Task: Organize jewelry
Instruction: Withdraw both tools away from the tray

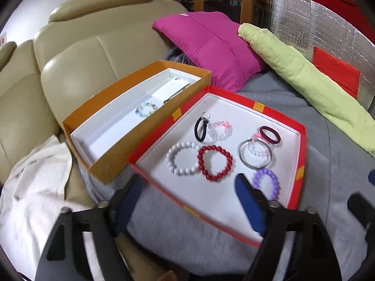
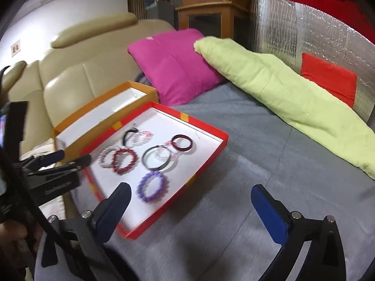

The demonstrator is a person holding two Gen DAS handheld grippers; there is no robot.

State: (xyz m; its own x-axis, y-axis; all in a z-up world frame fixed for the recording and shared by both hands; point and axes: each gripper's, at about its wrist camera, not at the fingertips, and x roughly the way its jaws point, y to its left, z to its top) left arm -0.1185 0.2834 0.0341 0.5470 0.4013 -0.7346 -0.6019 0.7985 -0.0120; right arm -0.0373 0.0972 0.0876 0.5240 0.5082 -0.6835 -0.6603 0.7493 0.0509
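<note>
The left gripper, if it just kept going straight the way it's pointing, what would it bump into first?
Probably the red bead bracelet in the red tray. The left gripper is open over the tray's near edge, aimed at it, though depth is hard to judge.

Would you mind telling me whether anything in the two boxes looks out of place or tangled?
Nothing is spilled or damaged. One oddity: in the red tray, a clear bead bracelet lies inside and overlapping the silver bangle, so the two may snag. The orange box holds only one pale bracelet.
</note>
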